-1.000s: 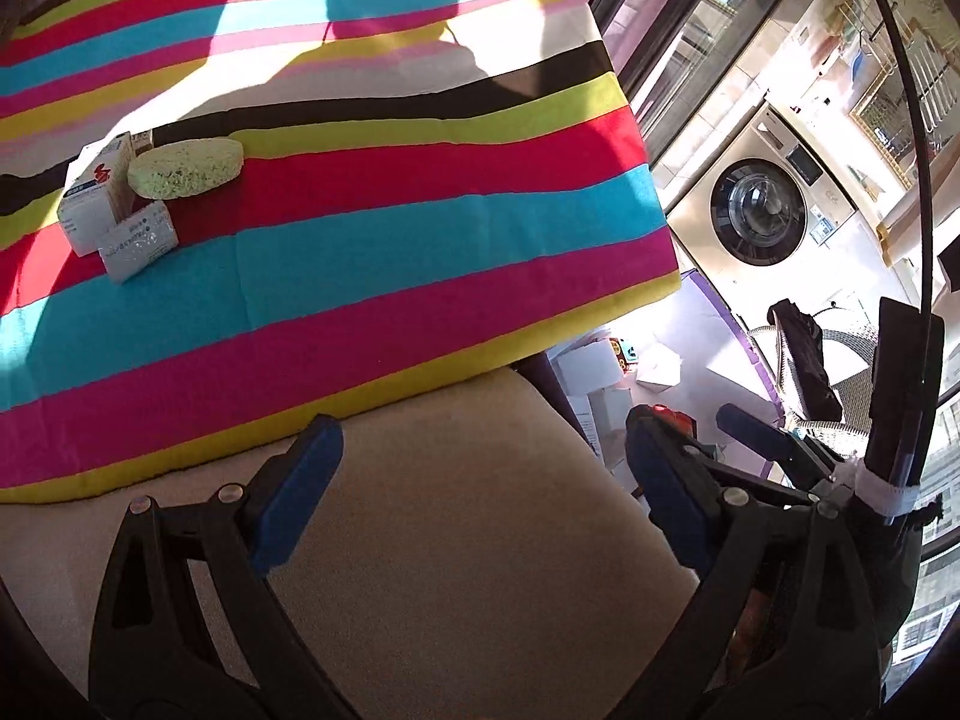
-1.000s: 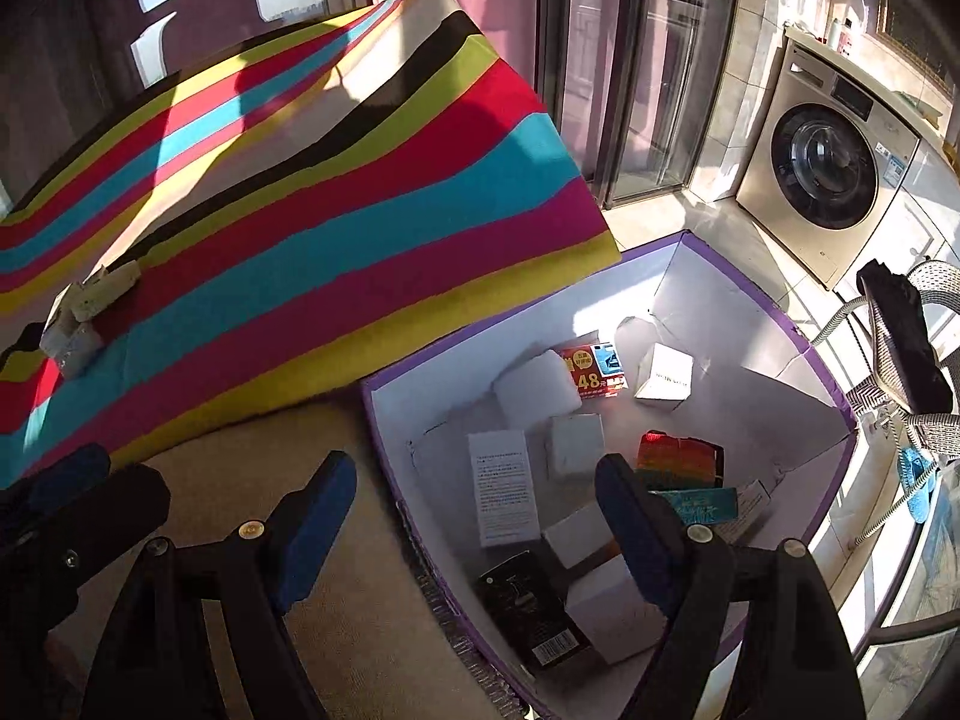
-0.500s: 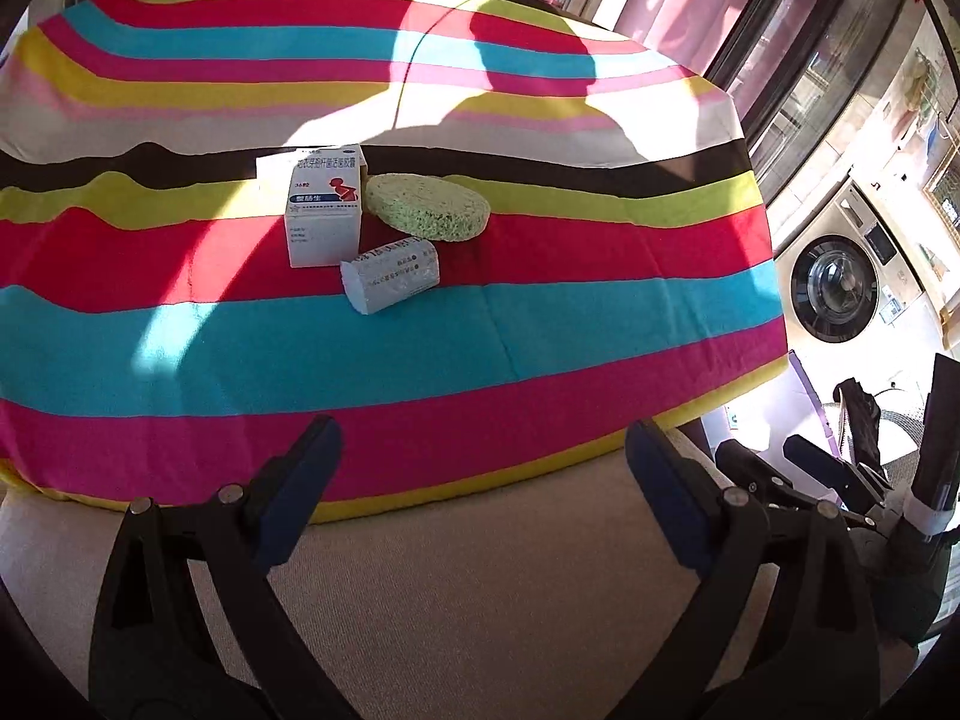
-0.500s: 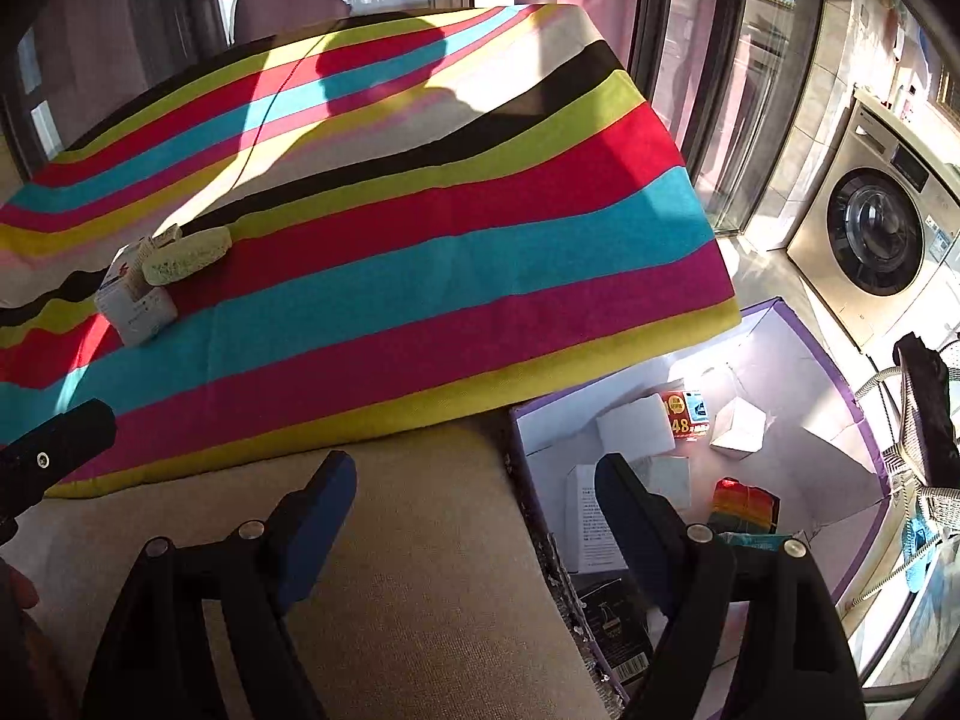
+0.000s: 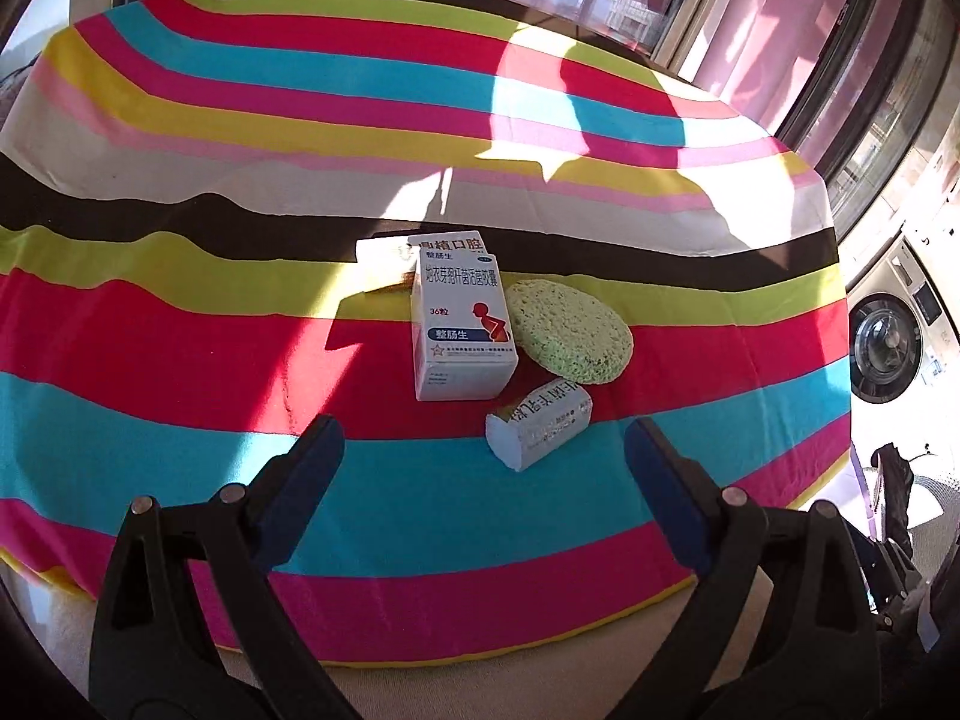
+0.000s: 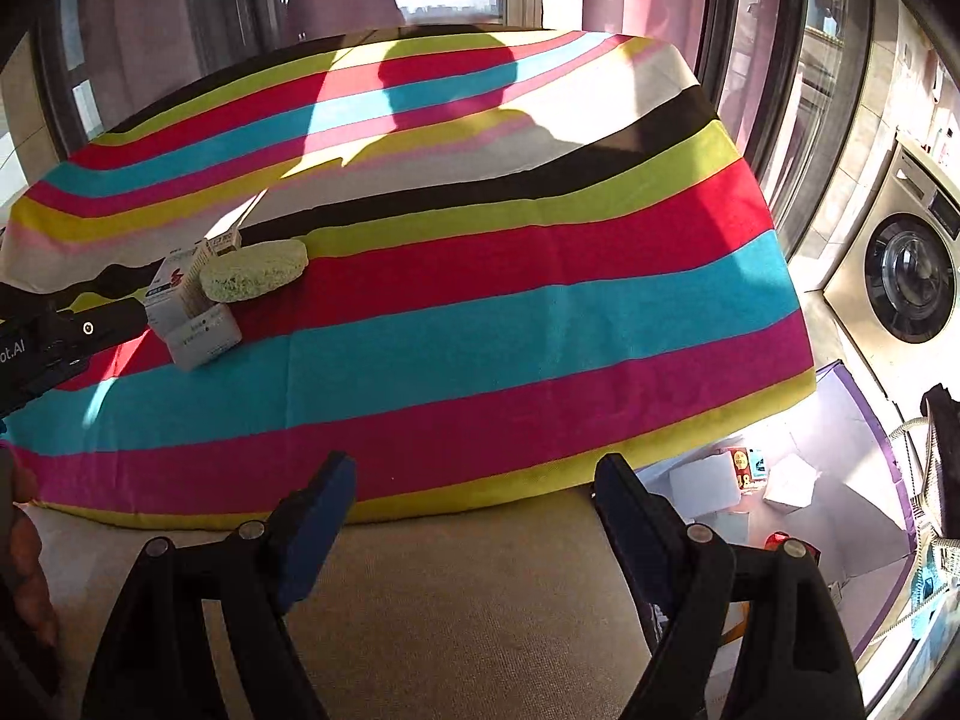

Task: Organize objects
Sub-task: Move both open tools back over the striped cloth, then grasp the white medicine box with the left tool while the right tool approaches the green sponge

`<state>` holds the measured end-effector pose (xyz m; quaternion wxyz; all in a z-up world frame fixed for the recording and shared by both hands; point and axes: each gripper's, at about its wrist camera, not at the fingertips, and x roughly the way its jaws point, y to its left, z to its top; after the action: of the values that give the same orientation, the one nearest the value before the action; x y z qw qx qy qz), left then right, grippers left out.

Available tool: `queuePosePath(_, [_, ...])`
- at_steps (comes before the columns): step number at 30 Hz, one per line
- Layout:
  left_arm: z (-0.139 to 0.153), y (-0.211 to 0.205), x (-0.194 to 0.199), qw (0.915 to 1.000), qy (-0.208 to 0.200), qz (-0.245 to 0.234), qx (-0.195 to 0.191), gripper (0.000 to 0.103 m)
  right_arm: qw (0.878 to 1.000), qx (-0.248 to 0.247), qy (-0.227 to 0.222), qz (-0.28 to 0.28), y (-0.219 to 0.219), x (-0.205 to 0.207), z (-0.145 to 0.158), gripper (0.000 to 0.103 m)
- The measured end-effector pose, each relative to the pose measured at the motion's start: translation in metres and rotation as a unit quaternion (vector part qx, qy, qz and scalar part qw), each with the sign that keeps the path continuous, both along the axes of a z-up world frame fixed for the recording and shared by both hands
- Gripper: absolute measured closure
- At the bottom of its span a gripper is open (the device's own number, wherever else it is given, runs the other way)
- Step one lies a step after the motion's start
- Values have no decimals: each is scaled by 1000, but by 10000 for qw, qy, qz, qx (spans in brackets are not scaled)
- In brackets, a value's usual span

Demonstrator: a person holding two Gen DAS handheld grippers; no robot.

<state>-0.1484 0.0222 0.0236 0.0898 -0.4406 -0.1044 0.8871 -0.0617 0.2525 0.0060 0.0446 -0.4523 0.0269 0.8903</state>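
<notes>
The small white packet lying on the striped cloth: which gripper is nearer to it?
Left. The left gripper, open, has the small white packet just ahead between its fingertips. The right gripper, open, sits at the cloth edge, far from it.

two cartons are counted on the striped cloth (image 5: 180, 324): one white medicine box (image 5: 462, 330) and one flat box (image 5: 390, 252) behind it. one green sponge (image 5: 570, 330) and one wrapped white packet (image 5: 540, 423) are seen. one washing machine (image 6: 912, 276) and one purple-edged bin (image 6: 864, 420) holding several small boxes are counted.
</notes>
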Motion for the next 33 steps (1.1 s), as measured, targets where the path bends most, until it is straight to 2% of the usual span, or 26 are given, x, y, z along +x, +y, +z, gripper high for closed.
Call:
queuePosePath(3, [-5, -1, -14, 10000, -59, 72, -32, 14, 10000, -16, 63, 64, -6, -6, 1, 20])
queuePosePath(11, [-25, 2, -45, 9993, -259, 108, -250, 18, 9996, -44, 237, 173, -20, -24, 4, 20])
queuePosePath(13, [-31, -1, -49, 9993, -309, 108, -166, 37, 9992, -56, 325, 233, -25, -29, 6, 20])
queuePosePath(15, [-36, -5, -52, 9994, -302, 109, -84, 52, 9983, -117, 460, 332, -30, -33, 7, 20])
queuePosePath(16, [-36, -7, -50, 9996, -214, 153, -64, 54, 9977, -164, 528, 389, -34, -36, 8, 20])
queuePosePath(22, [-37, -23, -39, 9992, -22, 326, 213, 55, 9948, -181, 760, 647, -55, -53, 9, 20])
queuePosePath(33, [-35, -52, -12, 9943, 242, 954, 414, 55, 9884, -200, 1128, 996, -89, -78, 11, 18])
